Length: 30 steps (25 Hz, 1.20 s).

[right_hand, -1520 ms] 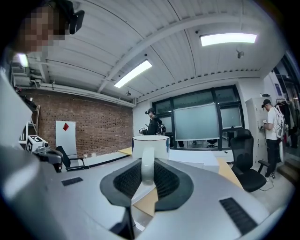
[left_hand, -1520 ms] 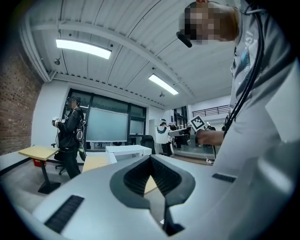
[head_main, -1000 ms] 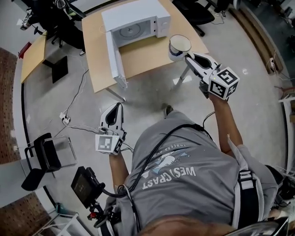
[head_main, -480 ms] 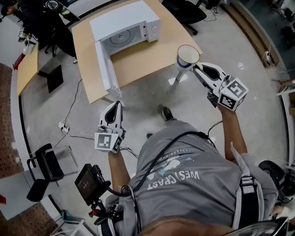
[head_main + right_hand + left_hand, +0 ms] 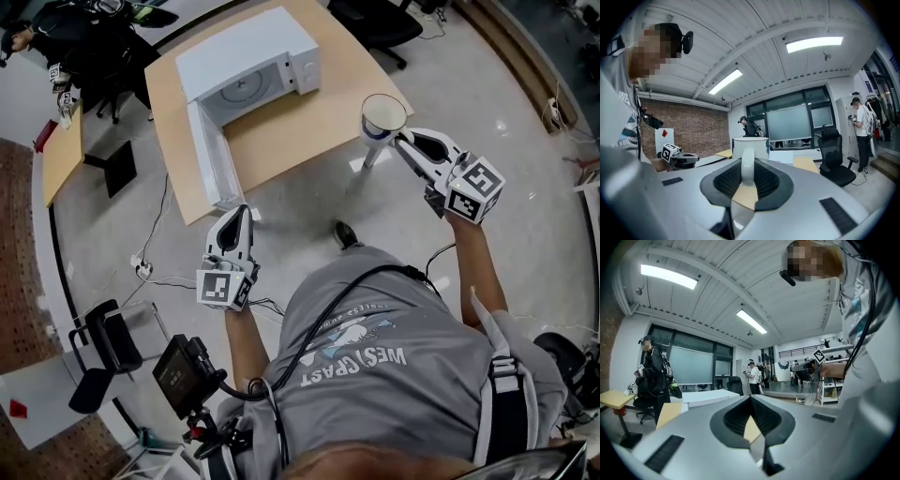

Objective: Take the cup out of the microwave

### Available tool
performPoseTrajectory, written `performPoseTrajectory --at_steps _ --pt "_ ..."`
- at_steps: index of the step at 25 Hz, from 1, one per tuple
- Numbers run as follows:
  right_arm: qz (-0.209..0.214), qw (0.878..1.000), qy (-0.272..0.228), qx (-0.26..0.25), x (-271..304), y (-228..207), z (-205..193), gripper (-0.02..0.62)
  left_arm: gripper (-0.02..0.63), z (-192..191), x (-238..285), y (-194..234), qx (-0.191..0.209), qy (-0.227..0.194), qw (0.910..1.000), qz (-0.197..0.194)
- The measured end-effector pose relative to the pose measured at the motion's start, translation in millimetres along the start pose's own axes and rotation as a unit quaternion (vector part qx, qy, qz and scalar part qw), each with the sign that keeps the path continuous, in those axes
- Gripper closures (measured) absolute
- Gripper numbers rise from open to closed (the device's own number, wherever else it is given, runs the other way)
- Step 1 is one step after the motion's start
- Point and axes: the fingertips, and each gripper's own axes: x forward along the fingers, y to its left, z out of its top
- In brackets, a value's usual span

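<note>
Cup [image 5: 383,119], white with a dark blue band, is hanging upright in the air out of the microwave [image 5: 248,54], to the right of the table [image 5: 291,127] and just off its right corner, above the grey floor [image 5: 309,202]. Right gripper [image 5: 398,137] is clamping the cup by its handle [image 5: 747,171], the two jaws pressing on the handle's sides, the cup body standing just beyond the tips. Left gripper [image 5: 238,212] is hovering near the table's near edge, to the left of the person's body, its jaws lying together with nothing between them. Microwave, white, is sitting on the far part of the wooden table, its door [image 5: 210,157] swinging wide open toward the near left, its cavity showing the round turntable [image 5: 246,87]. Person in a grey printed shirt [image 5: 375,375] is filling the near part of the head view. Black office chair [image 5: 98,342] is standing at the near left, and a cable [image 5: 155,225] is trailing across the floor beside the table.
</note>
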Motion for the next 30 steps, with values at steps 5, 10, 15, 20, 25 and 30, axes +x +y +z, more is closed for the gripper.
performPoseTrajectory --at_steps 5,10,15,20,25,30 --pt "0.008 1.000 0.005 0.002 16 -26 -1 0.527 0.563 -2 18 9 -0.005 0.006 0.9999 0.013" --pt "0.013 1.000 0.005 0.010 34 -50 1 0.528 0.563 -2 36 18 -0.004 0.014 0.9997 0.022" --pt "0.011 1.000 0.003 0.018 50 -71 3 0.528 0.563 5 48 20 -0.004 0.008 0.9997 0.023" --pt "0.010 1.000 0.001 0.027 59 -92 4 0.528 0.563 4 56 27 -0.006 0.013 0.9994 0.033" --pt "0.005 0.999 0.008 0.031 79 -130 2 0.528 0.563 4 79 36 -0.011 0.021 0.9987 0.044" --pt "0.002 0.999 0.012 0.039 99 -166 -6 0.528 0.563 0 99 39 -0.014 0.028 0.9980 0.055"
